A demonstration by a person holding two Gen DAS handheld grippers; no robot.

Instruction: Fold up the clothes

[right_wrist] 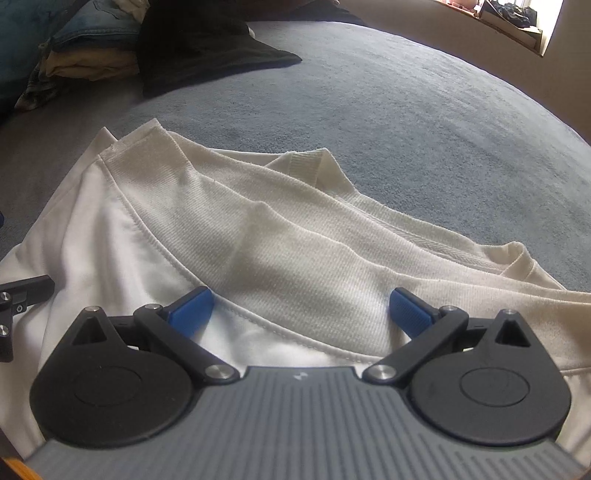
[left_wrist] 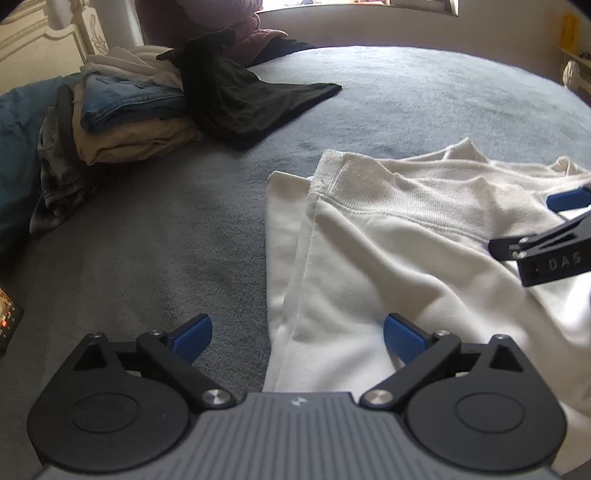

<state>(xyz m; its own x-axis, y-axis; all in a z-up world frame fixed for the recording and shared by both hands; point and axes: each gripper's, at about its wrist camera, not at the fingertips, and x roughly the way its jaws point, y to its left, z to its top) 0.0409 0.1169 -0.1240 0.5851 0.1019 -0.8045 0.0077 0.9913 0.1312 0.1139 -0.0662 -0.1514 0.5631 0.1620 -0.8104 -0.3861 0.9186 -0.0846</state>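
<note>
A cream white sweatshirt (left_wrist: pixel 388 236) lies partly folded on the grey-blue bed cover (left_wrist: pixel 166 258), its ribbed hem turned up toward the far side. My left gripper (left_wrist: pixel 297 336) is open above the garment's left edge, nothing between its blue pads. In the right wrist view the same sweatshirt (right_wrist: pixel 258 236) fills the near half, with its collar (right_wrist: pixel 480 254) at the right. My right gripper (right_wrist: pixel 301 314) hangs open just over the hem seam, holding nothing. The right gripper (left_wrist: pixel 546 236) also shows at the right edge of the left wrist view.
A stack of folded clothes (left_wrist: pixel 122 114) with jeans on top sits at the far left, a black garment (left_wrist: pixel 251 99) draped beside it. A white headboard (left_wrist: pixel 55 33) stands behind. A dark device (left_wrist: pixel 7 321) lies at the left edge. Bare bed cover (right_wrist: pixel 424 122) spreads beyond the sweatshirt.
</note>
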